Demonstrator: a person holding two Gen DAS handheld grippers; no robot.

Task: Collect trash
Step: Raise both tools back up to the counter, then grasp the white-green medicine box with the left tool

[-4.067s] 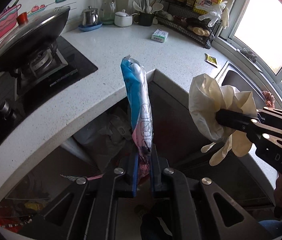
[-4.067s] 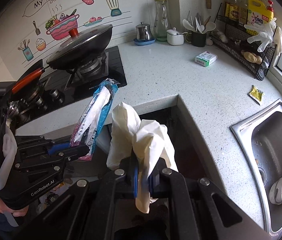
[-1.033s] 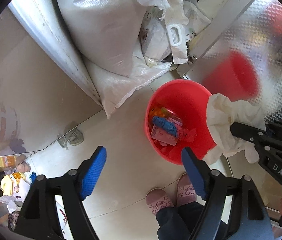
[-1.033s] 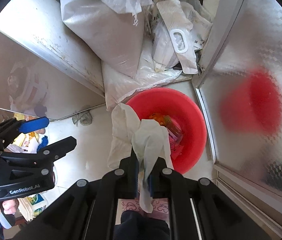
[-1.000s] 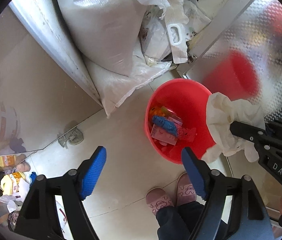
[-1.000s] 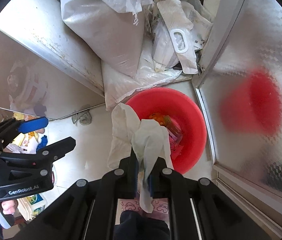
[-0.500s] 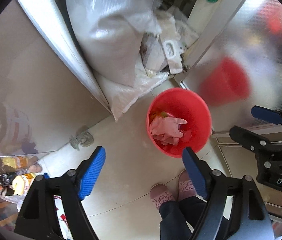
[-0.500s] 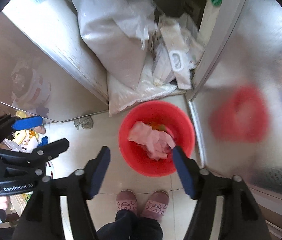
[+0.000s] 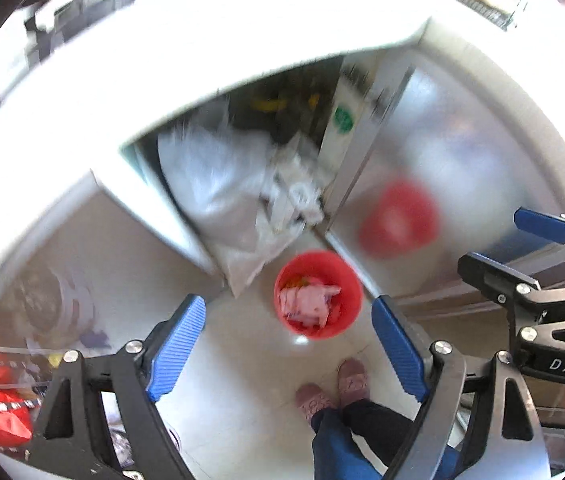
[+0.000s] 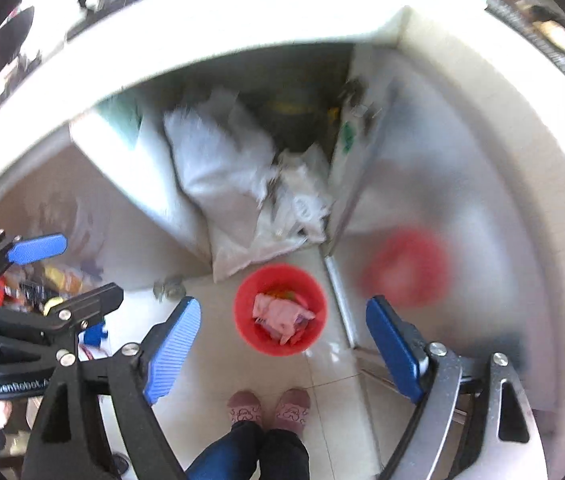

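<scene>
Below, blurred red bucket (image 9: 348, 280) hides its trash.

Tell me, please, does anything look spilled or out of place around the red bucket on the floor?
Nothing stands out. The glove lies inside the red bucket, which stands upright on the floor by the open cabinet. No trash shows on the tiles around it. Both pictures are blurred, so small scraps could be missed.
</scene>
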